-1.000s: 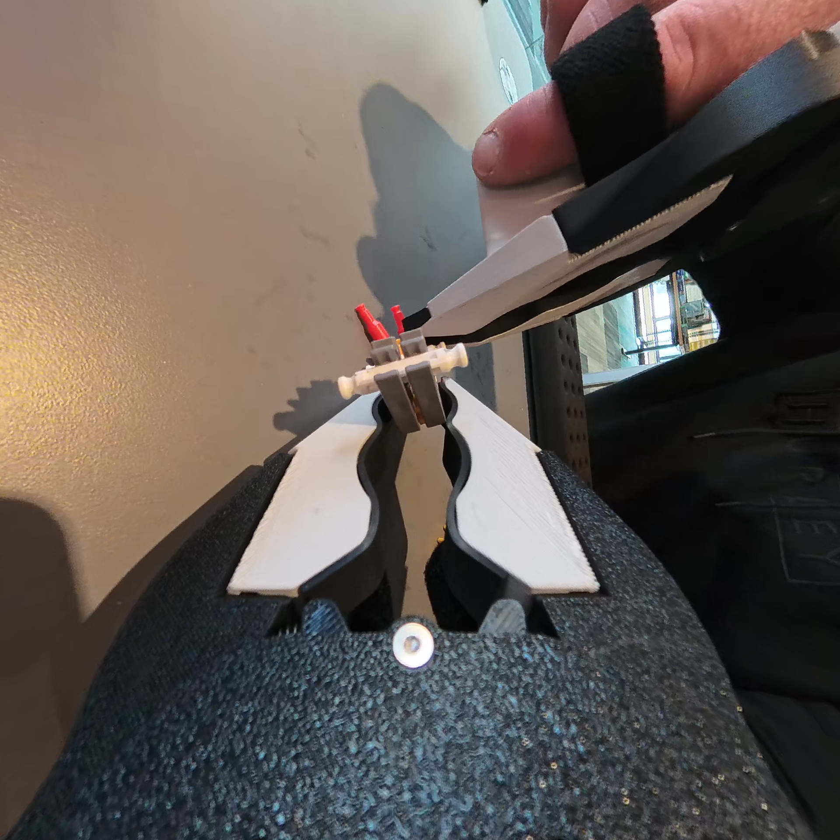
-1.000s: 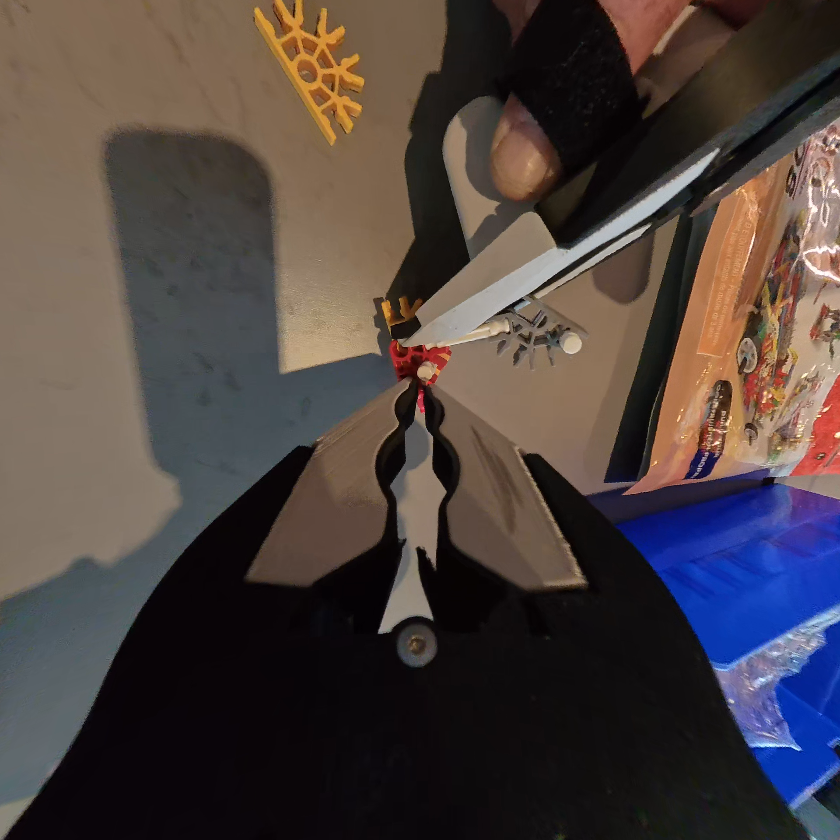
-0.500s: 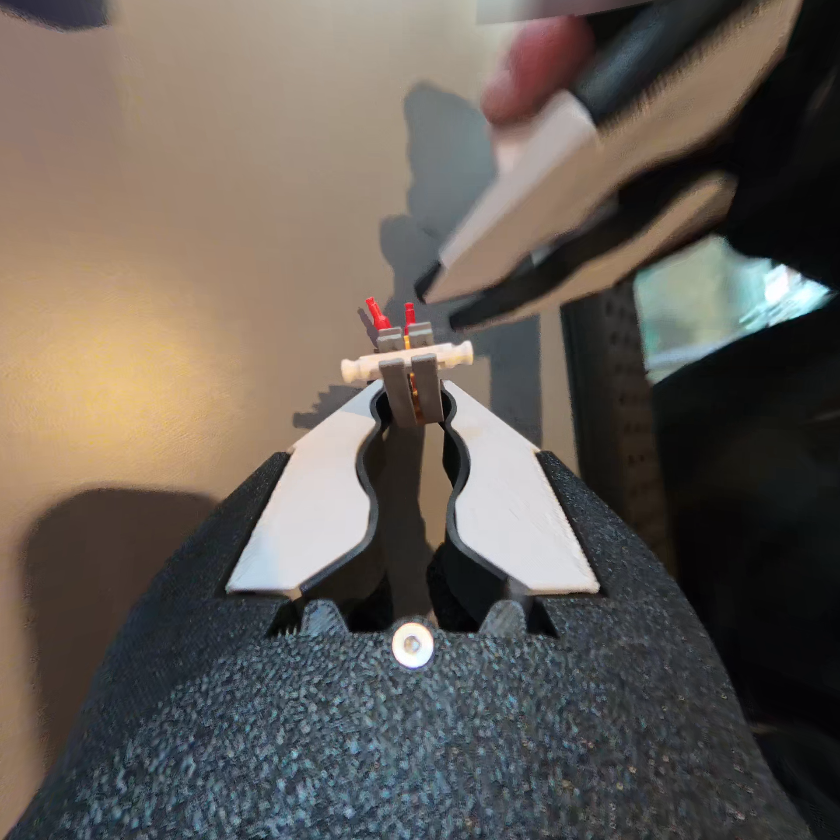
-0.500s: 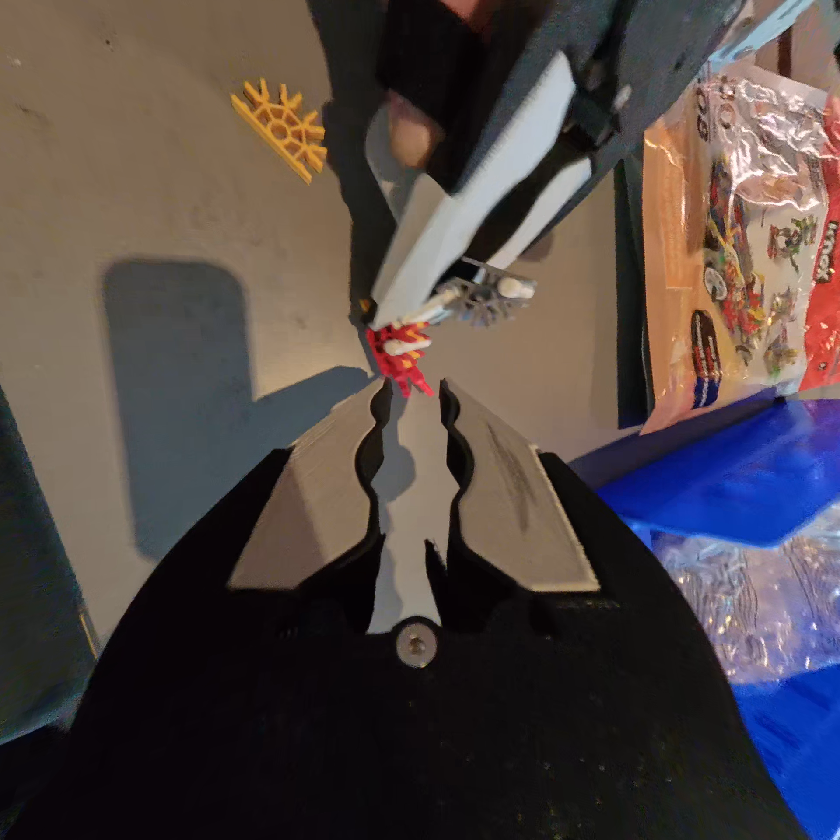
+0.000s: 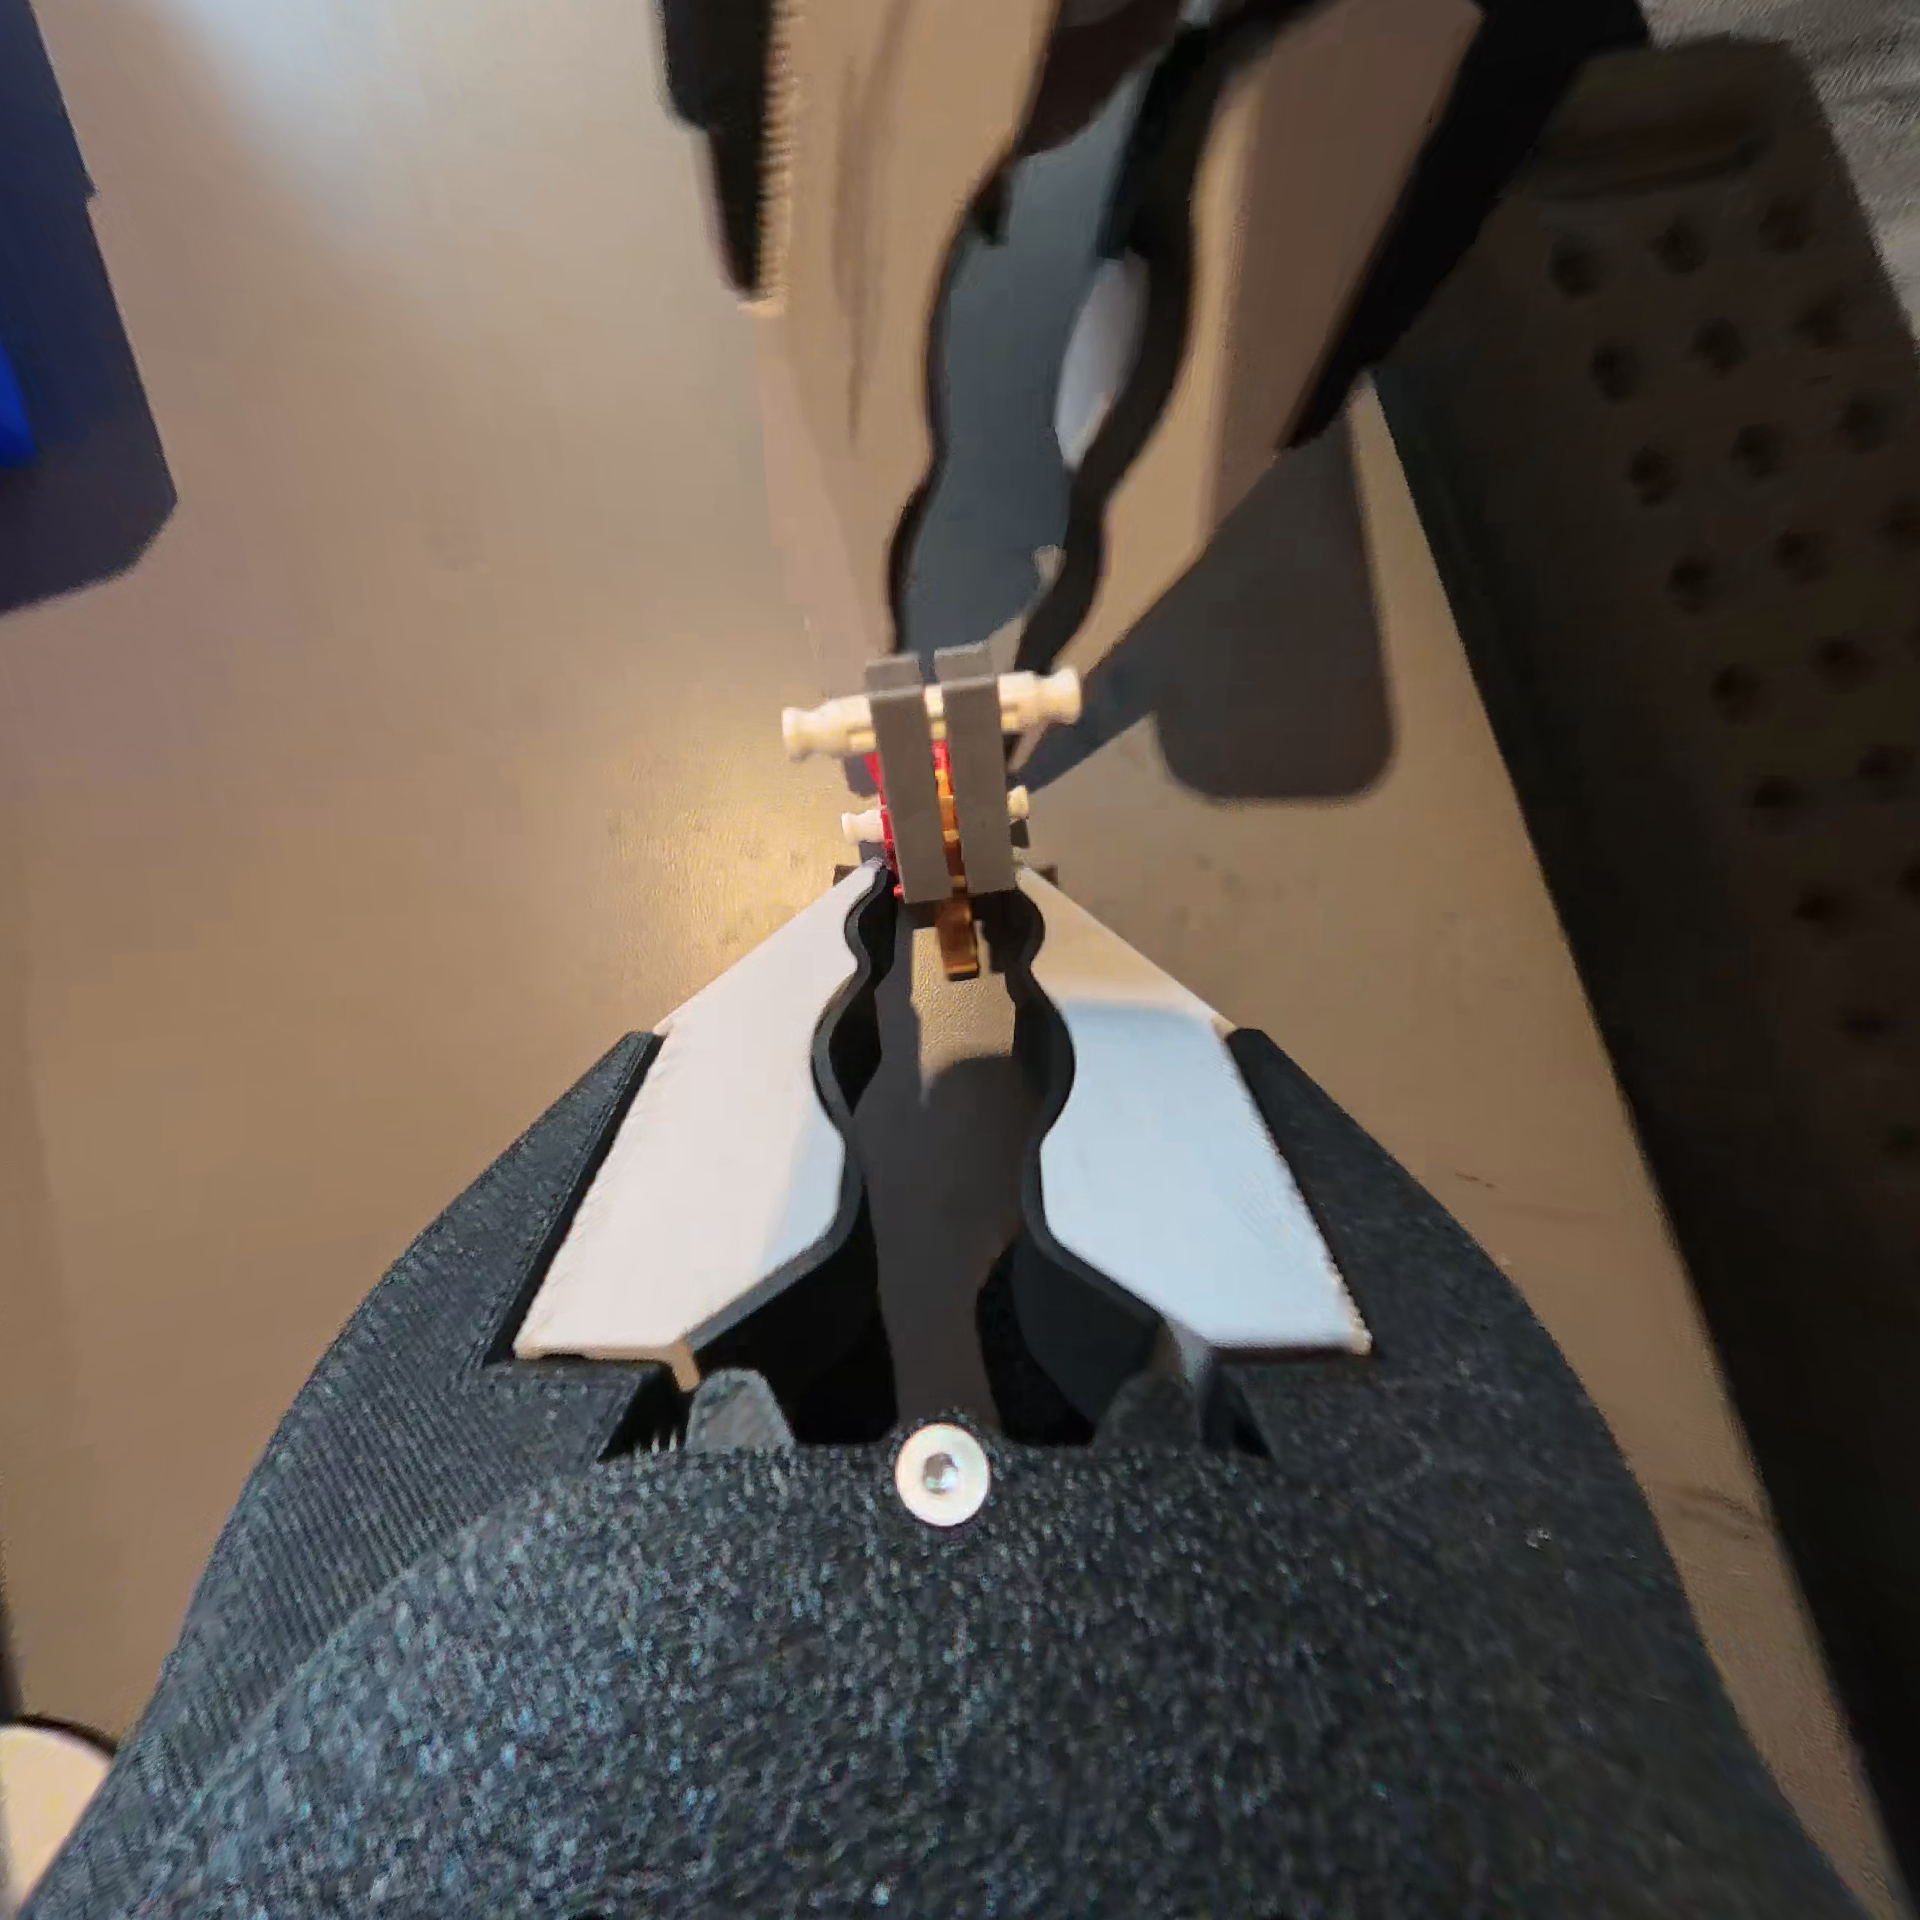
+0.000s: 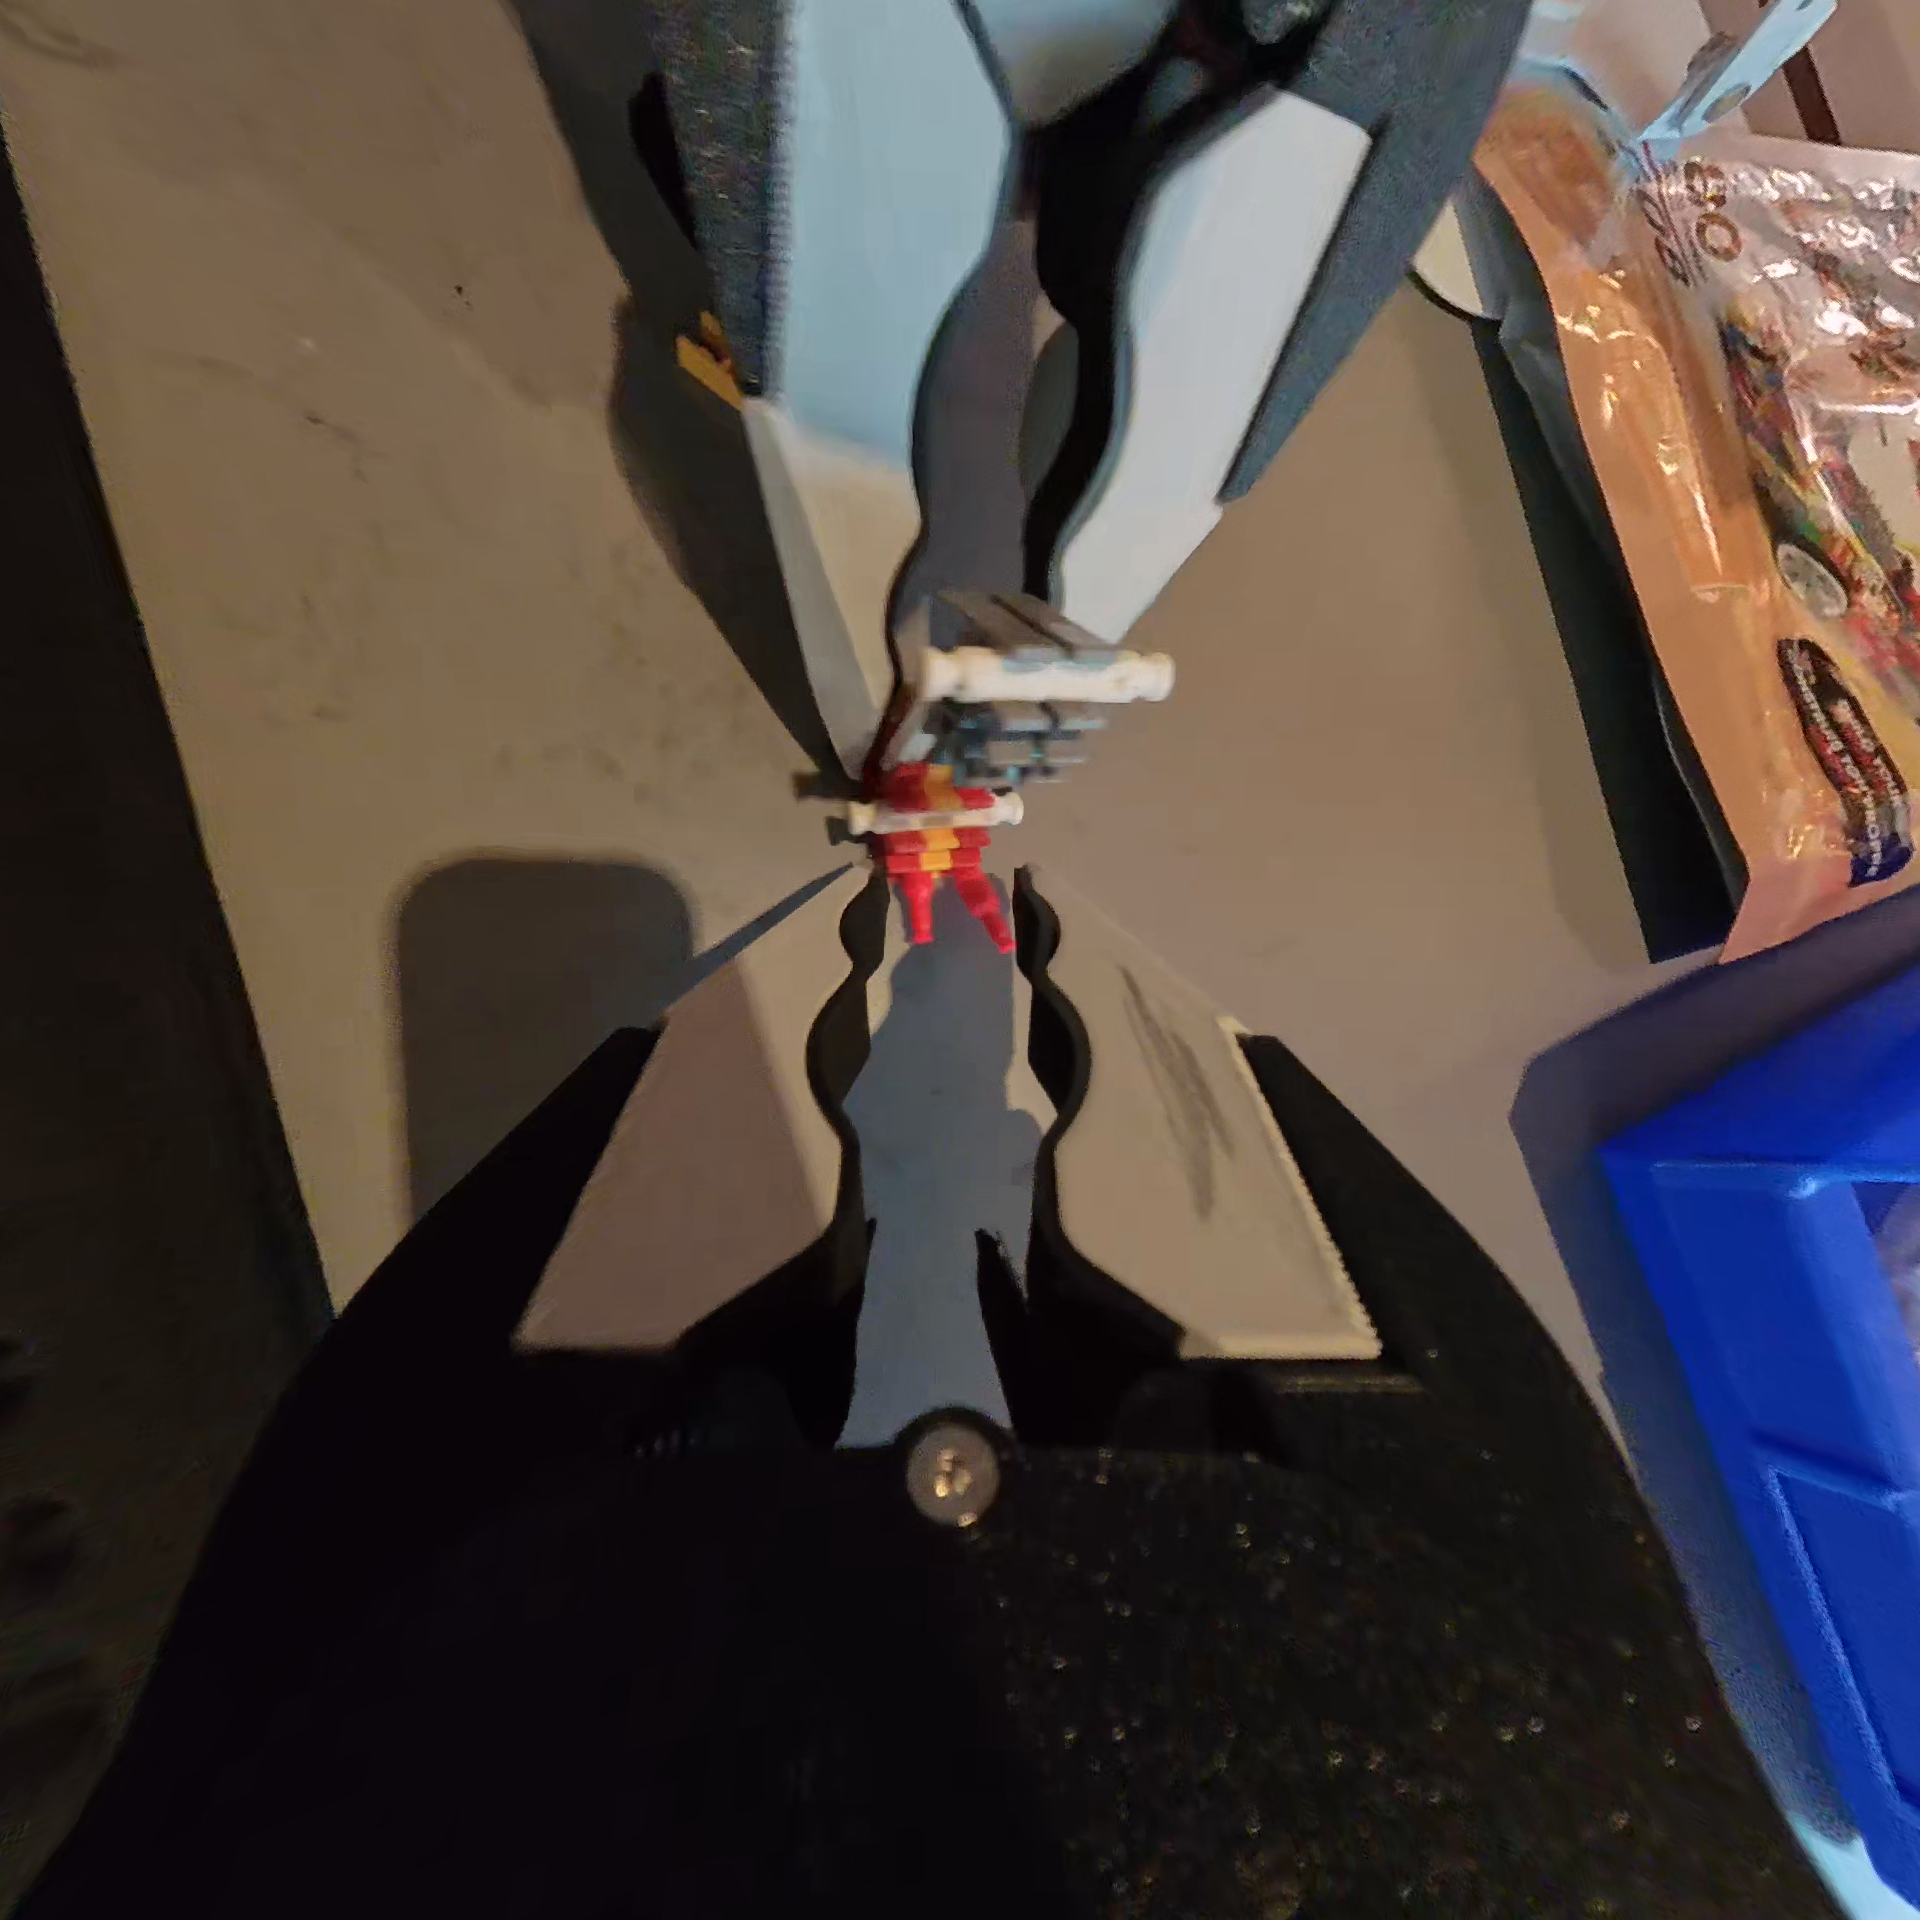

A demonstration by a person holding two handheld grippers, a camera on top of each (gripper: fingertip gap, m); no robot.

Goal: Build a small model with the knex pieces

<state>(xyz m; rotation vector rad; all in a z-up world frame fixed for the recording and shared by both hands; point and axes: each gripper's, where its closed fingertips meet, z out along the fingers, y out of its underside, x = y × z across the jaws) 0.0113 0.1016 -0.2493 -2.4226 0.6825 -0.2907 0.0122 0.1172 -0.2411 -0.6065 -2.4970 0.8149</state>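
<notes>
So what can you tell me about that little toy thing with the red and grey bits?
The little toy assembly looks like snapped-together plastic: two flat grey connectors, white rods crossing them, red and orange pieces between, two red pegs at one end. The left tool pinches it above the tan table. The open right tool faces those pegs.

Black textured claw point(image 5: 948, 894), apparently white-faced fingers point(image 5: 727, 1132)

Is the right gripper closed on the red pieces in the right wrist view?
No, the right gripper is open, and the red pieces sit between its fingertips with gaps on both sides.
</notes>
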